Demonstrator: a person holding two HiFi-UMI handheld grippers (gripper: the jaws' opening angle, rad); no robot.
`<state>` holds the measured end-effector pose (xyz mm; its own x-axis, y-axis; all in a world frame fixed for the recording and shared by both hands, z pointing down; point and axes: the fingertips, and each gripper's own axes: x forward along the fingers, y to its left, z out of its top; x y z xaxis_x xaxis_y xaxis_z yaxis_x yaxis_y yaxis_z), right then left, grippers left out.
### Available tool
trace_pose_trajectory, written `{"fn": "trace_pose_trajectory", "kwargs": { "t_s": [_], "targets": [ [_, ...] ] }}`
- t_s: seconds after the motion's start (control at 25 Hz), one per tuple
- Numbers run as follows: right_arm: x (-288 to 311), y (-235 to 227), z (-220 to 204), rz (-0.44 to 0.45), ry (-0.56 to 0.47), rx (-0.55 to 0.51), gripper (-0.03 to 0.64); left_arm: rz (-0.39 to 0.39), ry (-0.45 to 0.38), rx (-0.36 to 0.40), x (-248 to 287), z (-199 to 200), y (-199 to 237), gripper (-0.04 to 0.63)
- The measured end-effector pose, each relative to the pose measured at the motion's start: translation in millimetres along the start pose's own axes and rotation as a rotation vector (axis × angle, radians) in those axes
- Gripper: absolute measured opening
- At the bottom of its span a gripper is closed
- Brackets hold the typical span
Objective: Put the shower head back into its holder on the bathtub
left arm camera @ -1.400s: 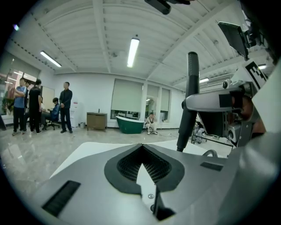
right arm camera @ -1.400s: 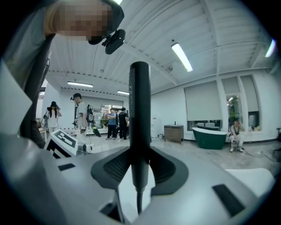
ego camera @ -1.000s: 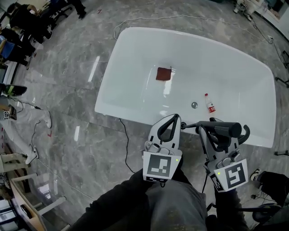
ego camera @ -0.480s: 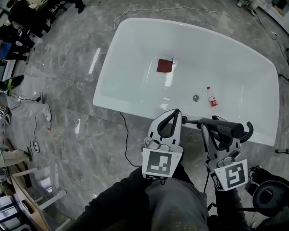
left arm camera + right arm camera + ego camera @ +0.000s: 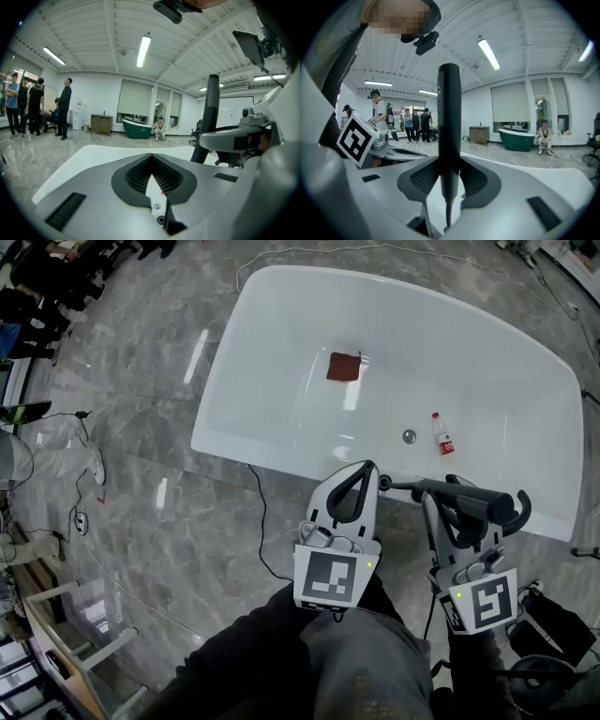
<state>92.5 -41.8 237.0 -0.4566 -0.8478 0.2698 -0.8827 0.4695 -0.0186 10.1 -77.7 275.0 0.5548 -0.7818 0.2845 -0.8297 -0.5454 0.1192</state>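
Observation:
The white bathtub (image 5: 253,352) lies ahead of me, its near rim (image 5: 281,470) just beyond both grippers. My right gripper (image 5: 450,498) is shut on the dark shower head handle (image 5: 478,505), which lies crosswise over the near rim. In the right gripper view the handle (image 5: 449,122) stands upright between the pads (image 5: 476,180). My left gripper (image 5: 364,472) hovers beside it, shut and empty, its tips meeting (image 5: 151,157). From the left gripper view the handle (image 5: 211,112) rises at the right. I cannot make out a holder.
Inside the tub lie a red-brown cloth (image 5: 343,367), a small red-labelled bottle (image 5: 440,434) and the drain (image 5: 409,436). A black cable (image 5: 262,521) crosses the marble floor. The person's legs (image 5: 356,662) are below. Several people (image 5: 37,108) and a green tub (image 5: 518,139) stand far off.
The right gripper with the shower head has sunk slightly toward the near rim. The tub sits higher in the picture. The left gripper has kept its place.

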Motion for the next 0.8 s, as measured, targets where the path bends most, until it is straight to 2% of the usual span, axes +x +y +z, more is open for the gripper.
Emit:
{"fn": "trace_pose_trajectory", "kwargs": {
  "t_s": [0.8],
  "targets": [
    [16.5, -4.0, -31.0, -0.030, 0.038, 0.041, 0.140, -0.039, 0.011, -0.010, 15.1, -5.4, 4.7, 0.003]
  ]
}}
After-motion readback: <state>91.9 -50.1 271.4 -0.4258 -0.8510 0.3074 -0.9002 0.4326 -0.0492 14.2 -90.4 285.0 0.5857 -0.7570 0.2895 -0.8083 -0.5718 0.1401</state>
